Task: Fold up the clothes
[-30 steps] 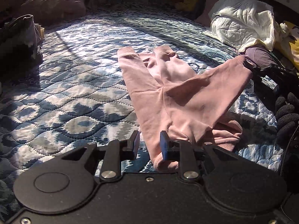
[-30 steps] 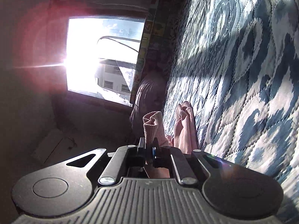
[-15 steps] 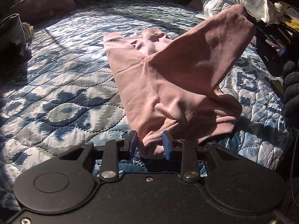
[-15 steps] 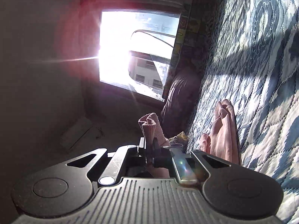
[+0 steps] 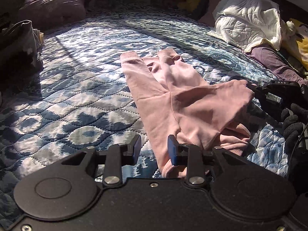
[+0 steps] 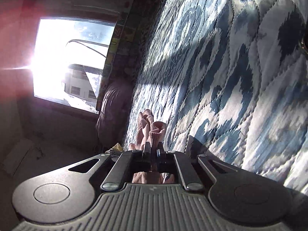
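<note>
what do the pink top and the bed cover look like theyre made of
Pink top: looks like a soft, matte knit, maybe cotton fleece; it drapes in loose folds and has ribbed cuffs. Bed cover: a quilted woven fabric with a blue and white print, probably padded cotton; stitched wavy lines puff it into small cushions. Fibre content can't be told from the look alone.

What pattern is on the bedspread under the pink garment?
The bedspread is quilted with a blue-and-white blotchy pattern, clearest in the left wrist view.
</note>
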Demonstrator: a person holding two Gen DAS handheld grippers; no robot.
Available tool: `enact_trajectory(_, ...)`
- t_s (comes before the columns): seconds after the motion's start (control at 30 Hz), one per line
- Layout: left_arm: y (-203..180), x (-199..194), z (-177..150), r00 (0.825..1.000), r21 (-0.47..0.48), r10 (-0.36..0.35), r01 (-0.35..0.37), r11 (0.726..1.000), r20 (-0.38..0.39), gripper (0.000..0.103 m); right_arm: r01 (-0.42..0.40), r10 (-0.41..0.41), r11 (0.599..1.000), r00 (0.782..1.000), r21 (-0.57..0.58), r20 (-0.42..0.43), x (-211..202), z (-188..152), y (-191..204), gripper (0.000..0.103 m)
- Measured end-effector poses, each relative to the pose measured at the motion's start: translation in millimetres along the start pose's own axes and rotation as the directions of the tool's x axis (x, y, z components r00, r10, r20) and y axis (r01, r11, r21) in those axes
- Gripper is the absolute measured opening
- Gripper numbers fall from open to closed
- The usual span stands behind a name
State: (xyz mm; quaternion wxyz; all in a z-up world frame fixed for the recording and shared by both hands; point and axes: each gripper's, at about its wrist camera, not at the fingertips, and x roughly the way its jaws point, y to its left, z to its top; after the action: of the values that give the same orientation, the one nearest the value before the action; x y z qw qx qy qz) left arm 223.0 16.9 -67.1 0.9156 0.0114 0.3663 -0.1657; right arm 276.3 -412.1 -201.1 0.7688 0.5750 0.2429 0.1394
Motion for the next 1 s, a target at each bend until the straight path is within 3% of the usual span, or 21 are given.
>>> enact_trajectory(0.13, -12, 35, 16, 1.000, 0.061, 0.002, -0.002, 0.998, 0.004, 0.028, 0.019, -0.019, 0.999, 1.000, -0.027, 0.006, 2, -7, 2, 0.009)
enact_trajectory(0.27, -23, 81, 6, 0.993, 0.147, -0.019, 0.037, 0.988, -0.120, 0.031, 0.030, -0.029, 0.997, 0.999, -0.068, 0.016, 1, -11, 7, 0.009)
enact_trajectory(0.3, -27, 79, 3, 0.996, 0.185, -0.013, 0.030, 0.982, -0.091, 0.032, 0.030, -0.029, 0.997, 0.999, -0.070, 0.015, 2, -10, 8, 0.009)
enact_trajectory(0.4, -22, 68, 13, 0.996, 0.146, -0.026, 0.037, 0.989, -0.082, 0.032, 0.031, -0.030, 0.997, 0.999, -0.077, 0.013, 5, -10, 9, 0.009)
enact_trajectory(0.47, -20, 59, 22, 1.000, 0.146, -0.020, 0.020, 0.989, -0.001, 0.032, 0.031, -0.030, 0.996, 0.999, -0.081, 0.012, 7, -10, 11, 0.009)
enact_trajectory(0.6, -10, 76, 58, 0.995, 0.159, 0.061, -0.074, 0.985, 0.085, 0.032, 0.045, -0.044, 0.995, 0.999, -0.094, 0.015, 9, -12, 13, 0.009)
enact_trajectory(0.73, 3, 126, 93, 0.993, 0.133, 0.105, -0.111, 0.985, 0.053, 0.032, -0.020, 0.025, 0.993, 0.999, -0.120, 0.042, -1, -9, 28, 0.006)
enact_trajectory(0.83, 8, 151, 104, 0.997, 0.138, 0.070, -0.073, 0.988, 0.025, 0.032, -0.084, 0.088, 0.989, 0.996, -0.126, 0.027, -13, -9, 35, 0.006)
enact_trajectory(0.93, 6, 172, 107, 0.999, 0.164, 0.040, -0.034, 0.986, -0.036, 0.032, -0.065, 0.066, 0.992, 0.998, -0.105, -0.001, -18, -9, 30, 0.006)
enact_trajectory(1.0, 4, 176, 112, 0.998, 0.153, 0.053, -0.047, 0.987, -0.037, 0.033, -0.051, 0.048, 0.995, 0.998, -0.089, -0.032, -13, -8, 23, 0.006)
